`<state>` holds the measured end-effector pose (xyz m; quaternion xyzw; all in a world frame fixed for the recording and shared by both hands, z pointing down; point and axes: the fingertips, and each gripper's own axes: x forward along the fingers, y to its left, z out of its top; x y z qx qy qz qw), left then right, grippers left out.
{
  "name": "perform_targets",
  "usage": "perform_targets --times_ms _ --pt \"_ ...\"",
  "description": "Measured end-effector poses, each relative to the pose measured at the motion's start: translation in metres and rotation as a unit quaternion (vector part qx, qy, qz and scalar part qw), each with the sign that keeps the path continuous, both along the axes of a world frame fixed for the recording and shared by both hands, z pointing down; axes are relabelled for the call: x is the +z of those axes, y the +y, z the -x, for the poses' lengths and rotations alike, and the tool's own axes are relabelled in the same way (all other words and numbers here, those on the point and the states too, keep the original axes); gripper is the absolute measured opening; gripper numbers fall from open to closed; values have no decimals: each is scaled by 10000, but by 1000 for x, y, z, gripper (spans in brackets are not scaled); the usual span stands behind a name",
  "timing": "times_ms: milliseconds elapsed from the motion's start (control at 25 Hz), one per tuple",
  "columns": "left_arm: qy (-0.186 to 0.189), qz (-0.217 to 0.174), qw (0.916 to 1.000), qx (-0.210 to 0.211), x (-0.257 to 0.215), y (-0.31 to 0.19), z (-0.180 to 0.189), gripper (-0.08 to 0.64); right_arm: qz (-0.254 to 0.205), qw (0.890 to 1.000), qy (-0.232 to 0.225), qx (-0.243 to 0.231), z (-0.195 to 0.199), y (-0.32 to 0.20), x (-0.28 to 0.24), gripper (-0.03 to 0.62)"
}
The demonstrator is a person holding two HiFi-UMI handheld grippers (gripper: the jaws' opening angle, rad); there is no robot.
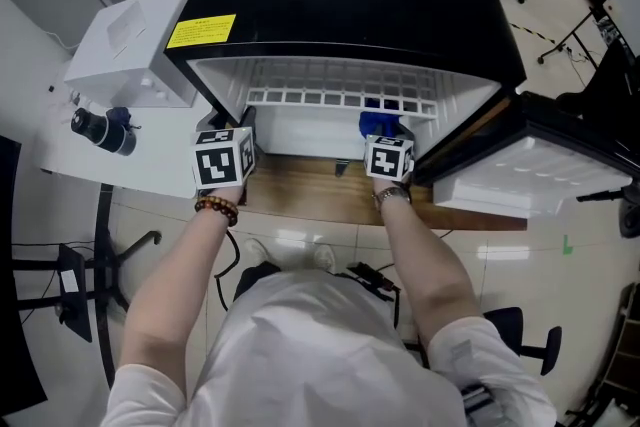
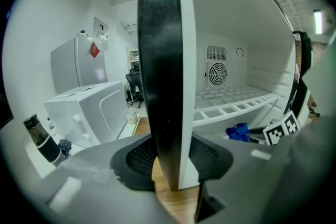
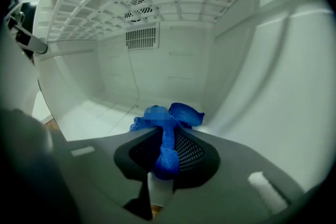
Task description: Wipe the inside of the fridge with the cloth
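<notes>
A small black fridge (image 1: 350,5) stands open on a wooden tabletop (image 1: 320,197), white inside. My left gripper (image 1: 234,122) is clamped on the front edge of the fridge's left wall (image 2: 163,60), which fills the gap between its jaws in the left gripper view (image 2: 170,162). My right gripper (image 1: 381,129) reaches into the bottom compartment at the right, shut on a blue cloth (image 3: 169,136). The cloth (image 1: 377,123) bunches out past the jaws (image 3: 165,159), close to the white floor and the right inner wall. From the left gripper view the cloth (image 2: 239,131) shows beside the right gripper's marker cube (image 2: 281,131).
A white wire shelf (image 1: 340,96) spans the fridge above the cloth. The door (image 1: 540,170) hangs open at the right. A white appliance (image 1: 135,50) and a dark bottle (image 1: 100,128) stand to the left, with a paper cup (image 2: 131,115) near them. A fan vent (image 3: 142,8) sits in the back wall.
</notes>
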<state>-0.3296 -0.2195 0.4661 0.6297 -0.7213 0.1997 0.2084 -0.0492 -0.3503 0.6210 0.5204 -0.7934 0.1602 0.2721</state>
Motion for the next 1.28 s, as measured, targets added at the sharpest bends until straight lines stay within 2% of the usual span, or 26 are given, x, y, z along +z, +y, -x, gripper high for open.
perform_targets --times_ms 280,400,640,880,1120,1280 --pt "12 -19 10000 41 -1 -1 -1 167 50 9983 303 493 -21 -1 4 66" --pt "1 1 10000 69 0 1 -2 167 1 9980 236 582 -23 1 -1 66" --pt "73 -24 9998 175 2 0 -3 167 -662 9956 -599 -268 46 21 -58 66" --pt "106 -31 9997 215 0 -1 -3 167 -598 9855 -1102 -1145 139 70 -75 66" --pt "84 25 9995 314 0 -1 -4 169 -279 9779 -1019 -1802 205 109 -51 66" --pt "67 57 9993 365 0 -1 -4 172 -106 9769 -766 -1993 223 120 -29 66"
